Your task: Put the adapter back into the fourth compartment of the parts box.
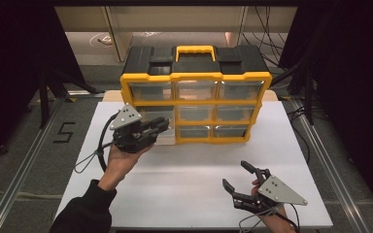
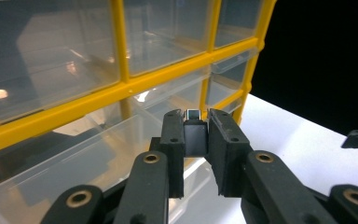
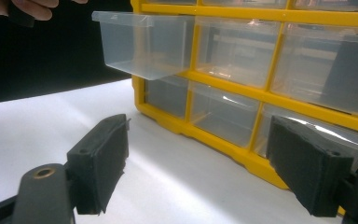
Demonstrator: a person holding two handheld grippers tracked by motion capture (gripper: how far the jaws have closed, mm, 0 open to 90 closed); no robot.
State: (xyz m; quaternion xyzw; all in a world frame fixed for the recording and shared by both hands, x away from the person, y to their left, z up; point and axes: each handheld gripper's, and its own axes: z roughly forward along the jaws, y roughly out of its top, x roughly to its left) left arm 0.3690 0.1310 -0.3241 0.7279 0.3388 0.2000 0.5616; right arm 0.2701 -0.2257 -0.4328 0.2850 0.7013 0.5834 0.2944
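The left gripper (image 1: 161,124) has its fingers (image 2: 173,140) clamped on a small dark block (image 2: 195,136), held just above the pulled-out clear drawer (image 3: 142,44) of the yellow organizer (image 1: 196,76). The right gripper (image 1: 238,175) rests on the table (image 1: 189,170), well apart, fingers spread and empty.

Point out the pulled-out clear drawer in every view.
High view: the pulled-out clear drawer is centre-left, just below the left hand-held gripper.
Left gripper view: it is at lower left, beyond the jaws, which are shut on a small dark block.
Right gripper view: it is at top left, sticking out of the cabinet.
Shared landmark: the yellow cabinet frame.
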